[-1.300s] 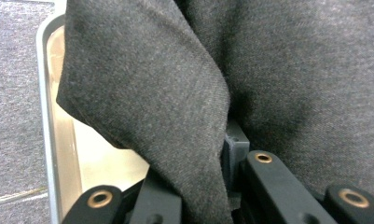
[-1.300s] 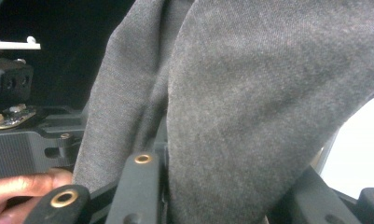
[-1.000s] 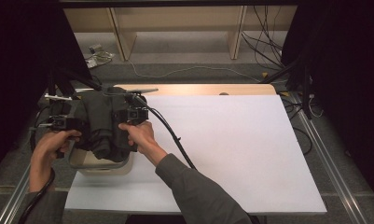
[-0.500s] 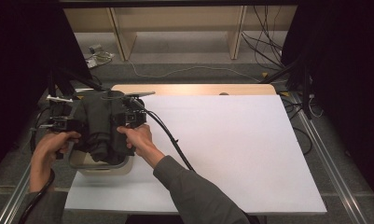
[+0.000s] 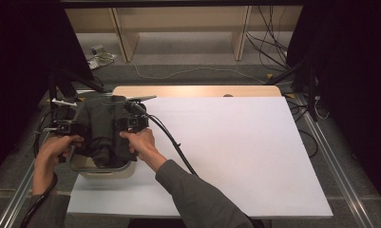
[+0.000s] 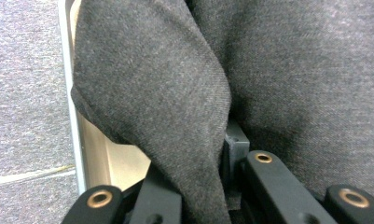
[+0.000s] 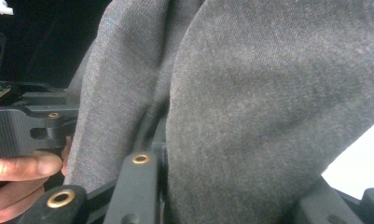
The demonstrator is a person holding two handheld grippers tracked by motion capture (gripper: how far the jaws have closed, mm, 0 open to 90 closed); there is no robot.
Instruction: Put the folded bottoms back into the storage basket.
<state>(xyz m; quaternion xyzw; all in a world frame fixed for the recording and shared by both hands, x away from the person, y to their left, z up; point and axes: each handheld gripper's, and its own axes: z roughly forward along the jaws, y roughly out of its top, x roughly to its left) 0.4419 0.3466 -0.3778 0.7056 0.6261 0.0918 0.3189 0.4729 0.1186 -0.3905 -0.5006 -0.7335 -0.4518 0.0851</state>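
White tabletop; both tools pinch woolly grey cloth.

Both forearms come in from the bottom of the high view and meet at the table's left side. The left hand holds the left gripper, and the right hand holds the right gripper. Each gripper's jaws are pinched onto a fold of grey cloth between them.
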